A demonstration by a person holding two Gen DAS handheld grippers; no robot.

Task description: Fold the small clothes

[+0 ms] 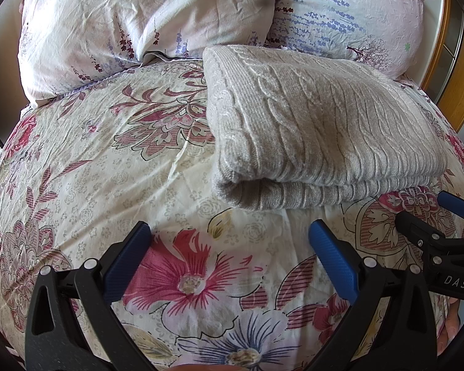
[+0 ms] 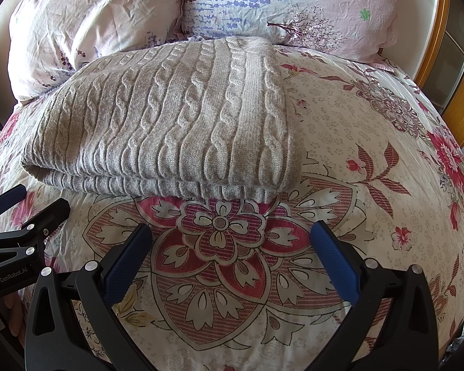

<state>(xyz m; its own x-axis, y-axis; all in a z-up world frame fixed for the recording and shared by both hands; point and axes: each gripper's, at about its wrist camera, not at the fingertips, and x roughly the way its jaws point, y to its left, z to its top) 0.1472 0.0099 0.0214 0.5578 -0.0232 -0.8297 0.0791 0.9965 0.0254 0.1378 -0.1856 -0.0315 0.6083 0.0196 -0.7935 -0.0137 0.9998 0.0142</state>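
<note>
Sweater (image 1: 318, 130), grey cable-knit, folded on floral bedspread (image 1: 108, 160) below two pillows (image 1: 133, 21); left gripper (image 1: 229, 232) and right gripper (image 2: 230, 232) hover near it, fingers spread, empty.

Folded sweater (image 1: 321, 130) lies on bedspread (image 1: 108, 160), ahead of both your grippers, apart from them. Two pillows (image 2: 102, 18) side by side behind sweater, its far edge near them. Your left gripper (image 1: 230, 235) left of your right gripper (image 2: 232, 235), both above bedspread, fingers spread, nothing between.
</note>
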